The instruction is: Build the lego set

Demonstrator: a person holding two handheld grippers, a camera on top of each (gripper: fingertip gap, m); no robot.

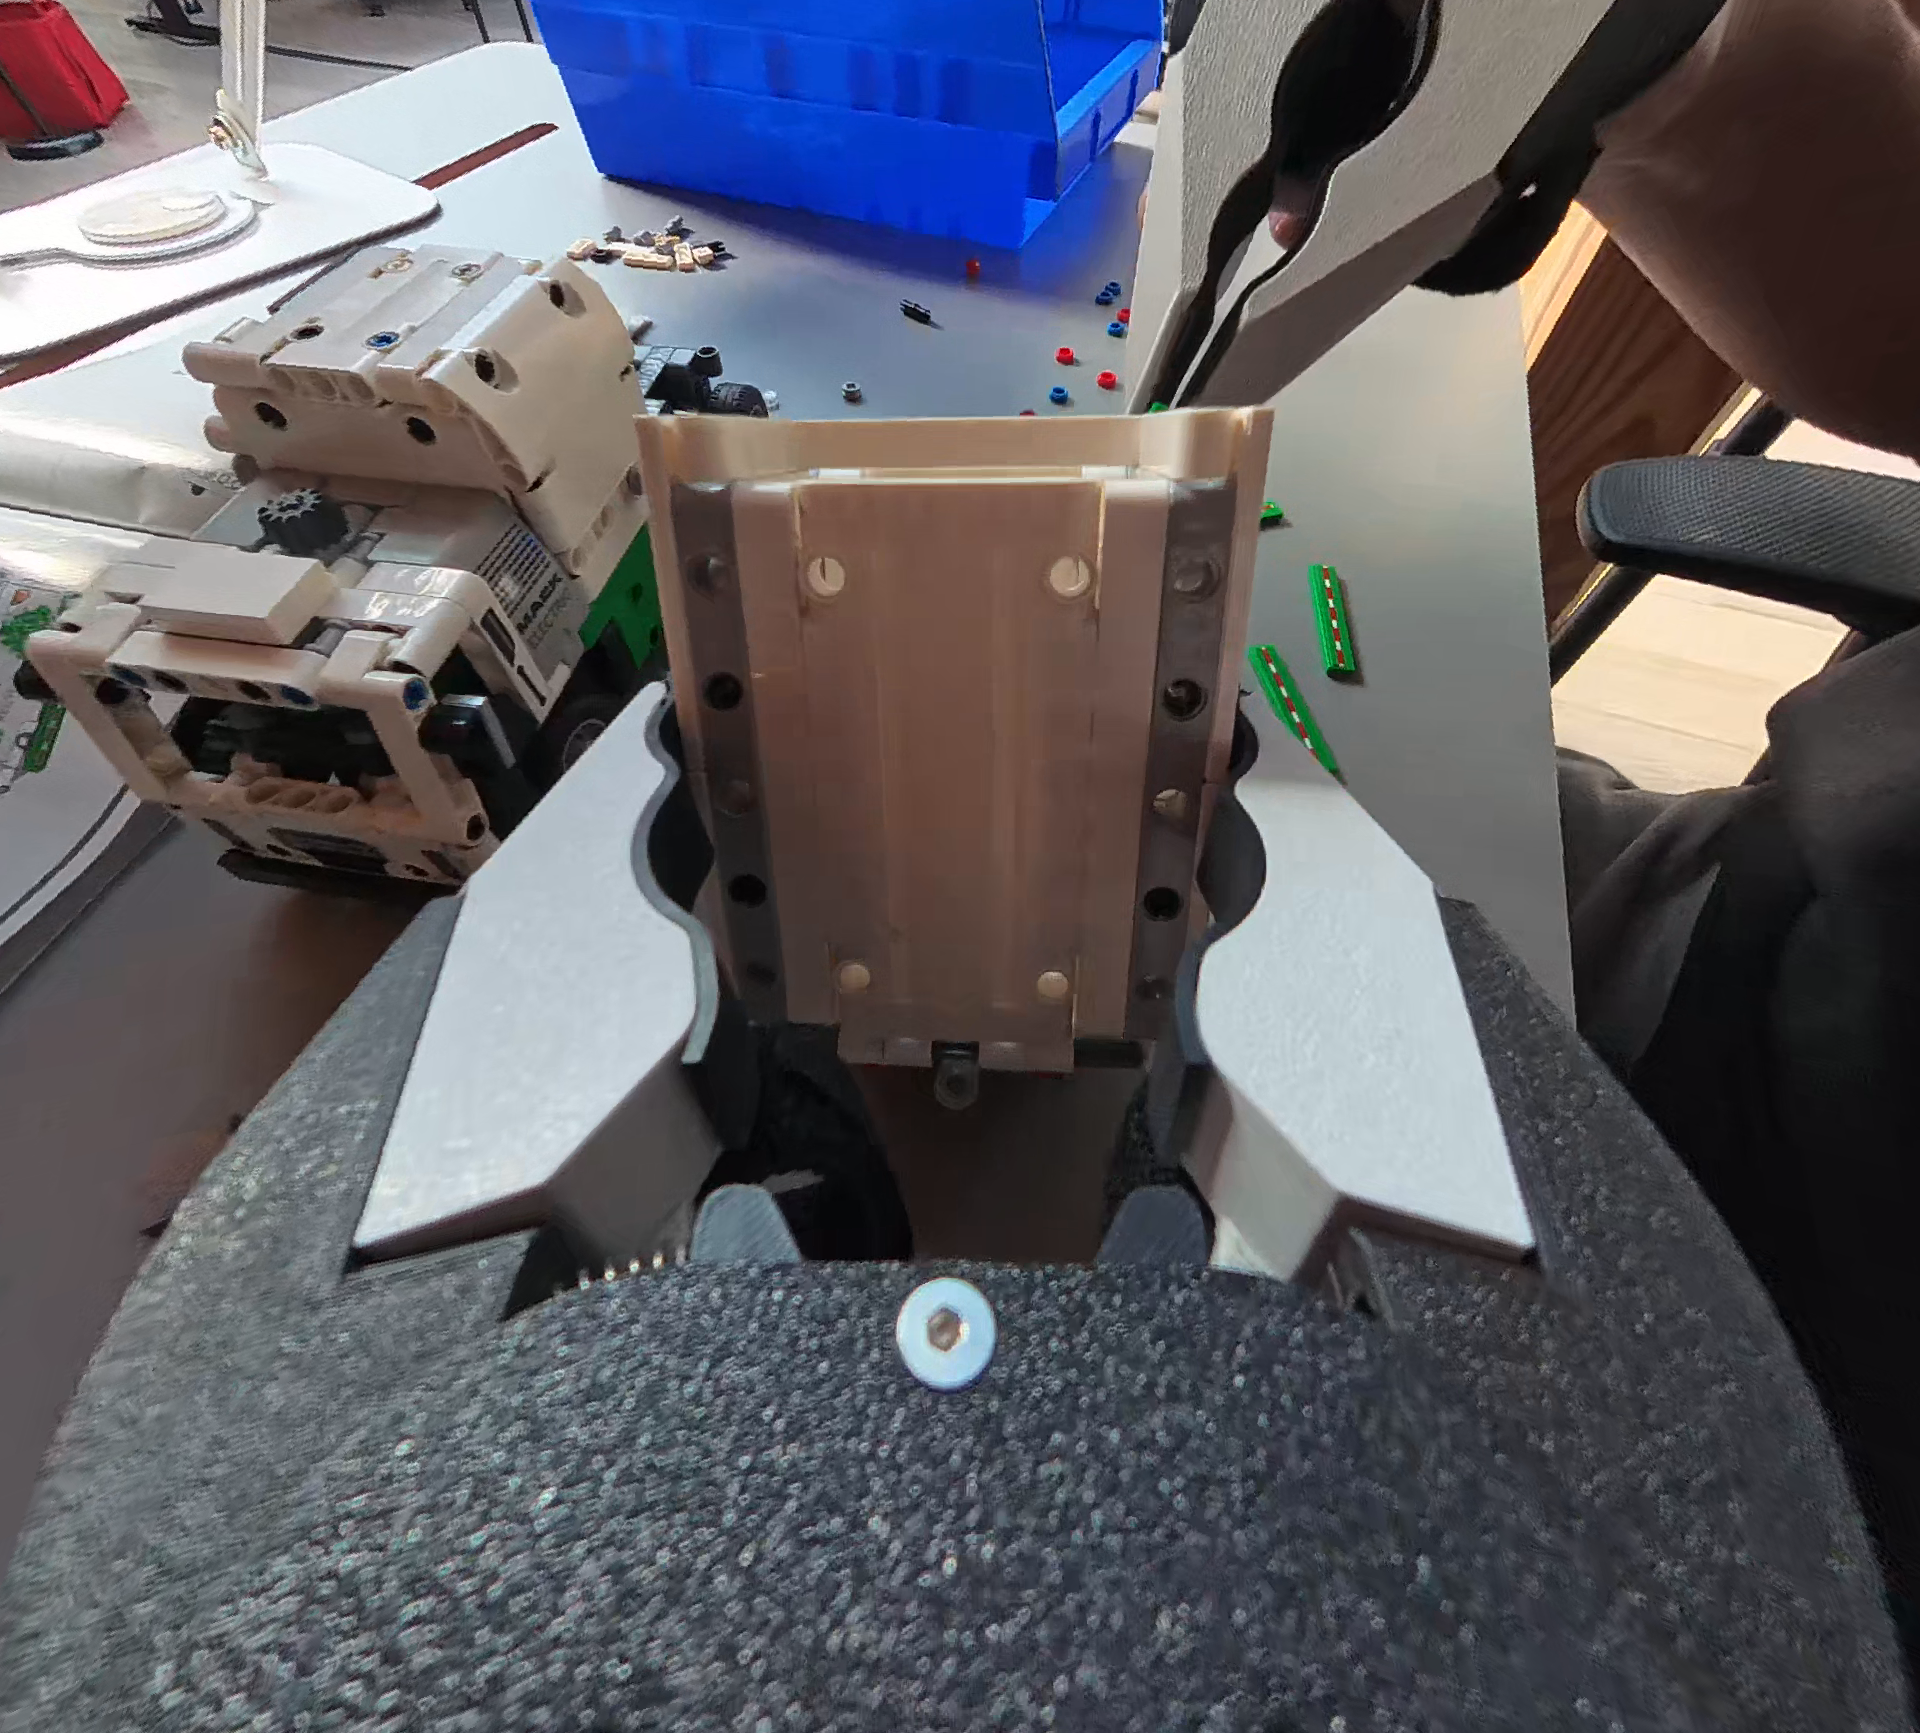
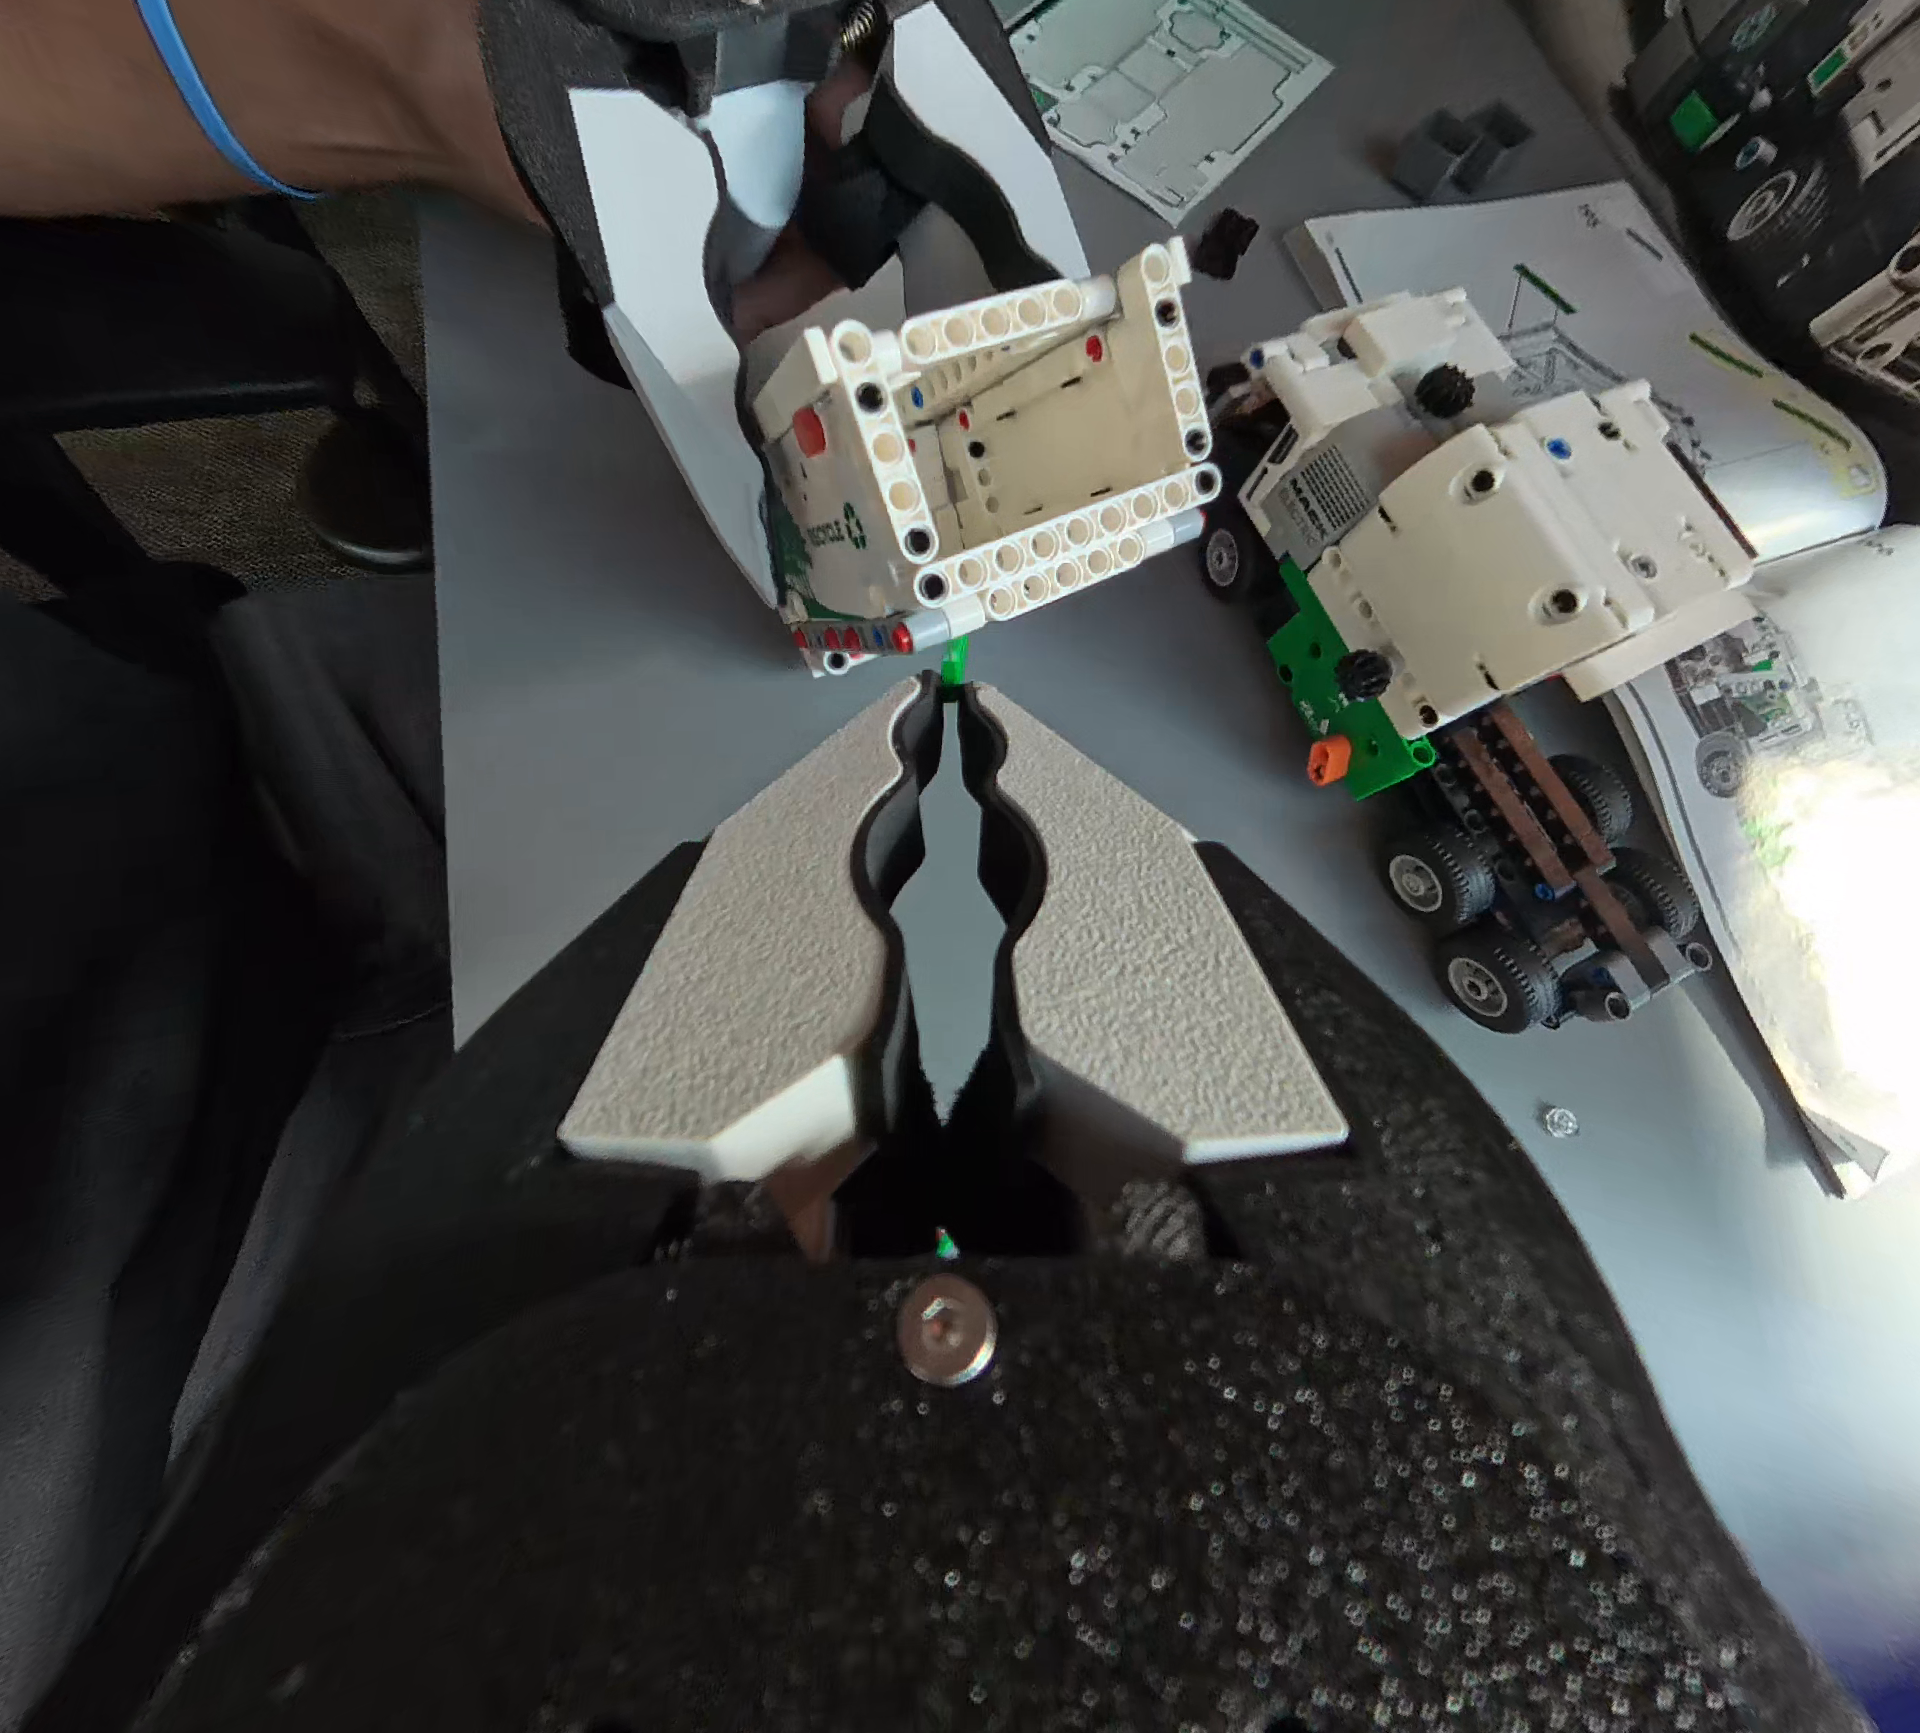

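Both grippers busy over the lego truck

Right now the left gripper (image 1: 956, 852) clamps the white box body (image 2: 977, 457) in the air above the grey table (image 2: 582, 457). The right gripper (image 2: 943, 696) pinches a thin green piece (image 2: 954, 653) just under that box. The truck chassis (image 2: 1455, 623) sits beside, on the instruction booklet (image 2: 1662, 353).

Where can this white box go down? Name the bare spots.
Bare grey table lies left of the white box, toward the table's edge. Right is crowded: truck, instruction booklet. Far side holds loose pieces before the blue bin.
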